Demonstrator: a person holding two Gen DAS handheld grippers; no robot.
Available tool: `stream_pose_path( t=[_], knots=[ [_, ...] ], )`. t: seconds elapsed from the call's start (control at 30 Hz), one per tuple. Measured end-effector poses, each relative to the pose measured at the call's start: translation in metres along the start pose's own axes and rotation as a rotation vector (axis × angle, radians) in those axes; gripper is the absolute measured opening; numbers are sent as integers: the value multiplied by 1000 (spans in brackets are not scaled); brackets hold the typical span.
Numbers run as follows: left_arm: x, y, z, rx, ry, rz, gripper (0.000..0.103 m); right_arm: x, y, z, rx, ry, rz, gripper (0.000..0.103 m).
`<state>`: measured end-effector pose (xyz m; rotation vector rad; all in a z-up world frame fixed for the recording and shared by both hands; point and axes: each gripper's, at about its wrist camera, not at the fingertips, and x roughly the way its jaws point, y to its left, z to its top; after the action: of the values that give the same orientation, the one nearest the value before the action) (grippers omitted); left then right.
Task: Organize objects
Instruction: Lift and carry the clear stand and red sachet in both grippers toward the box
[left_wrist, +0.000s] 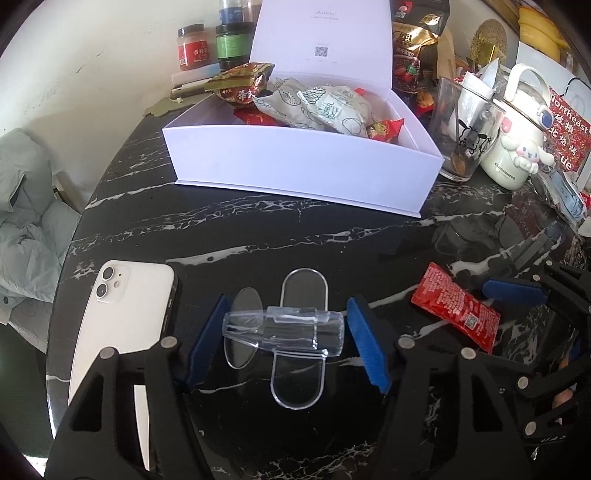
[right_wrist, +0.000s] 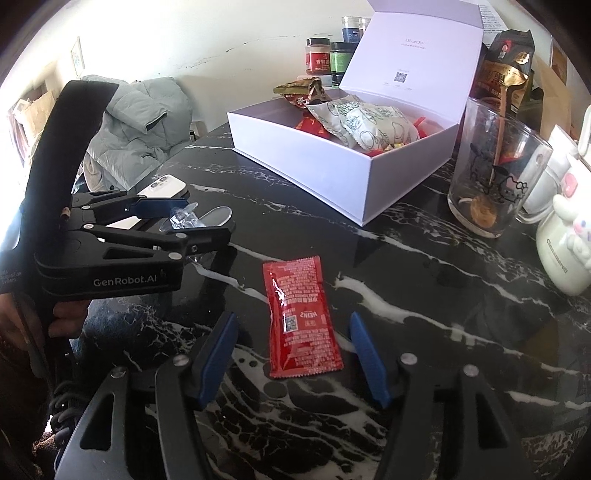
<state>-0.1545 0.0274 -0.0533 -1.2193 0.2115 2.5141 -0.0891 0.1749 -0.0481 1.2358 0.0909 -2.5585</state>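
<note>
The left gripper (left_wrist: 284, 332) straddles a clear plastic stand (left_wrist: 284, 330) lying crosswise, pads beside its ends; contact is unclear. The right gripper (right_wrist: 293, 350), jaws apart, brackets a ketchup packet (right_wrist: 301, 317) lying lengthwise.

- Tools: two, the left tool (left_wrist: 284, 332) and the right tool (right_wrist: 291, 354).
- White box (left_wrist: 295, 162): one, lid raised.
- Red sauce packet (right_wrist: 301, 317): one.
- Clear plastic stand (left_wrist: 288, 328): one.
- White phone (left_wrist: 122, 321): one.
- Glass cup (right_wrist: 495, 184): one.
- White mug (left_wrist: 517, 140): one.
- Jars: three visible, namely a red jar (left_wrist: 192, 48), a green jar (left_wrist: 232, 46) and a blue jar (left_wrist: 232, 13).
- Grey jacket (right_wrist: 144, 118): one.
- Snack packets in the box: several; exact count cannot be determined.
</note>
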Motion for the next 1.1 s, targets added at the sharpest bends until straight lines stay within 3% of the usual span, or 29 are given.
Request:
stream_pose_path(
  t=[0.03,0.13,0.3,0.6,1.1],
  knots=[
    [-1,-1,-1,5,-2,-4,59,-1,1,-1,-7,-4,-2,34],
    [-5,-5,-5,11,-2,-9,58,-4,1,-2,-10,-8,9,27],
    [-16,-13,-16,24,17,-31,58,-8,-1,-7,23,-15,24,25],
    [-33,-14,-34,7,38,-78,58,-20,14,-15,-29,-21,68,24],
    [-55,-6,-42,-20,24,-61,58,-34,32,-11,-60,-39,66,24]
  ],
)
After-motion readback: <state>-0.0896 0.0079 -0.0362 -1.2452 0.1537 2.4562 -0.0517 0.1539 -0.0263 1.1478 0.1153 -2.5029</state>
